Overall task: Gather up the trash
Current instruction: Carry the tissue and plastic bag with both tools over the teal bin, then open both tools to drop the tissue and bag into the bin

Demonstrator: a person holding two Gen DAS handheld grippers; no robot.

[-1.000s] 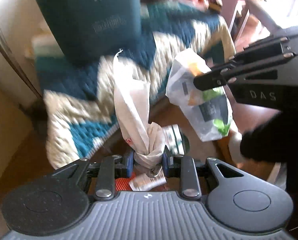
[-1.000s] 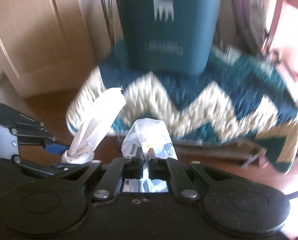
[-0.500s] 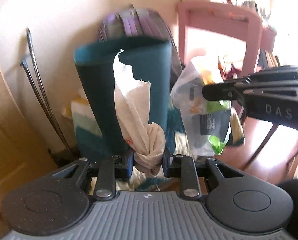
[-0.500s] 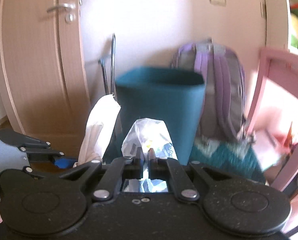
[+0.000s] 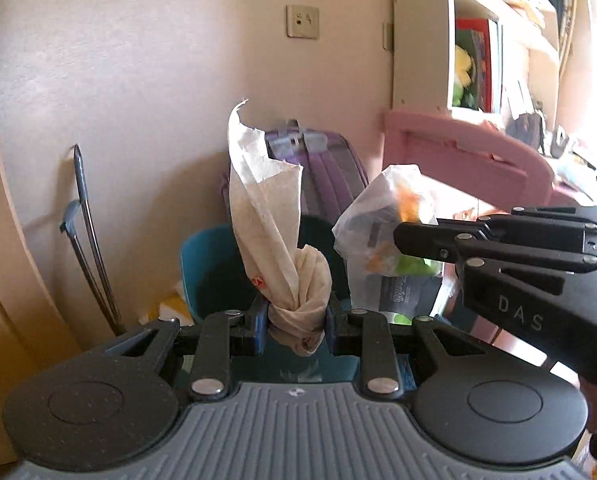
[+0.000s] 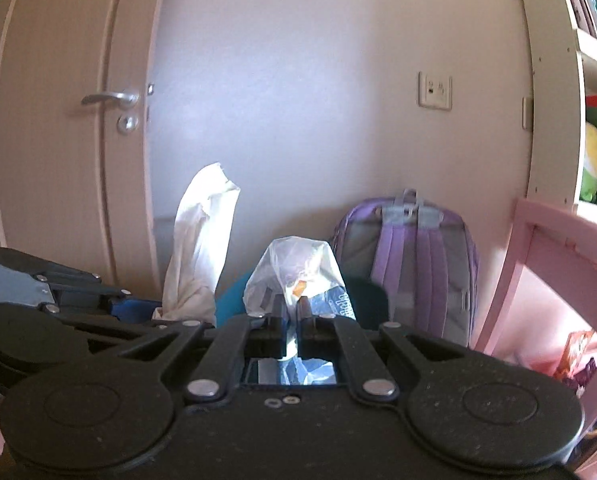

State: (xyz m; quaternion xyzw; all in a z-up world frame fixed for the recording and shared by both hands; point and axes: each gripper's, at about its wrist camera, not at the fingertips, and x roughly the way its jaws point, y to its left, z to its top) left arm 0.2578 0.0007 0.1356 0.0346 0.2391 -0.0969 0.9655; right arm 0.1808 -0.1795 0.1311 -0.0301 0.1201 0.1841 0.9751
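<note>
Pale wall (image 5: 158, 80) ahead, door (image 6: 58, 120) to one side, purple backpack (image 6: 414, 264) on the floor beside a pink chair (image 5: 458, 160). Teal bin (image 5: 206, 264) stands low in front of the backpack, mouth open upward, mostly hidden behind the held items.

Left gripper (image 5: 294, 322): jaws closed onto the knotted base of a twisted napkin (image 5: 266, 216); its tail stands upright above the knot. Judged light, soft, limp; the knot is the firm place to hold, and the tail would slip.

Right gripper (image 6: 291, 312): jaws nearly together, pinching a clear bag (image 6: 294, 268) by its thin film; printed wrappers show inside. Judged light, crinkly, slippery, prone to tear or slide if pinched at a single layer; a gathered fold is safer.

Both items hang near the bin mouth; whether directly over it, cannot tell.
</note>
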